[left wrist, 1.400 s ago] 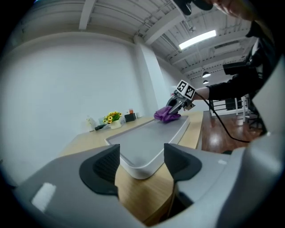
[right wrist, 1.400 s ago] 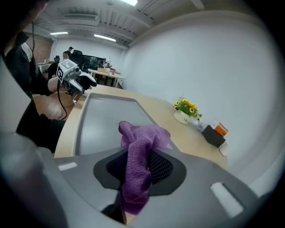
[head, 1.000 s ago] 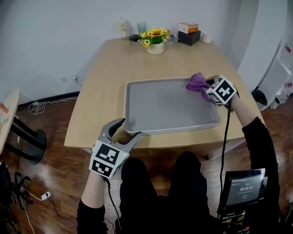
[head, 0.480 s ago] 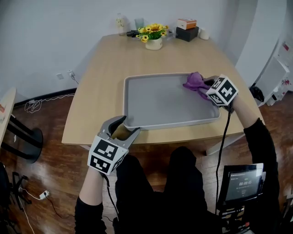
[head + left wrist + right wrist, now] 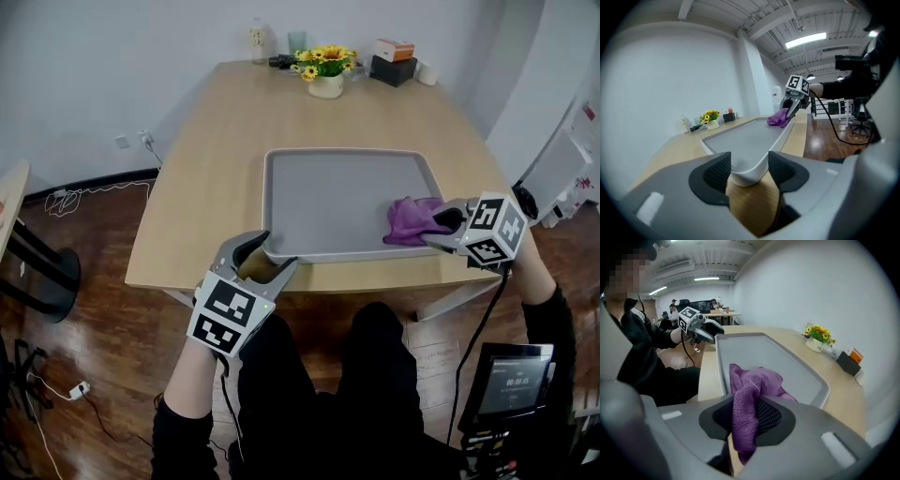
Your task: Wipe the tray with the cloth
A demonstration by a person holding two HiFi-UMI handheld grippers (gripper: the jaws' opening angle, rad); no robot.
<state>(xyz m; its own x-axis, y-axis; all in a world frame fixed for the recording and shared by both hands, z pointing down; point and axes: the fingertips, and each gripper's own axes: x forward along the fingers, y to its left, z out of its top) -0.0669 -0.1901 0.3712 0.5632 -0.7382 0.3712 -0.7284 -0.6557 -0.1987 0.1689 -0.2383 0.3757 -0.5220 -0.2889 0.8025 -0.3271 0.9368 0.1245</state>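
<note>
Tray (image 5: 319,202) lies flat on the table (image 5: 216,169), with its long axis running left to right, close to the near edge. The left gripper (image 5: 267,258) points slightly down and clamps the tray at its near left corner. The right gripper (image 5: 437,231) tilts steeply down, its jaws pinched tight on the purple cloth (image 5: 412,220), which rests in the near right part of the tray.
</note>
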